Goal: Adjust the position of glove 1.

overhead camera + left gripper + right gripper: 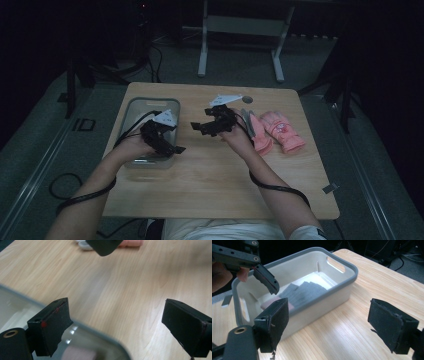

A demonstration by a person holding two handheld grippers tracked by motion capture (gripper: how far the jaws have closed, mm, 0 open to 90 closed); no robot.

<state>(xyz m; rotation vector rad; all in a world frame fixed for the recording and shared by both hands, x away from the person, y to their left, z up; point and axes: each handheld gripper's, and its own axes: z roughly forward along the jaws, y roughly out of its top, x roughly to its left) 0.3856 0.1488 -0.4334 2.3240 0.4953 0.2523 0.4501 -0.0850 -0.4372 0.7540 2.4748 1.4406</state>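
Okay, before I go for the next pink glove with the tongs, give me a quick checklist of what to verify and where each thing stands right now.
1. Left tongs open and empty: ok, the jaws stand wide apart with bare table between them.
2. Right tongs open and empty: ok, nothing sits between the jaws.
3. Pink gloves within reach: ok, they lie on the wooden table just right of the right hand.
4. Gloves lying separate: cannot tell, they look side by side and may overlap.
5. Grey bin has room: ok, a grey folded piece lies flat on its floor.
6. Bin upright with its opening free: ok.
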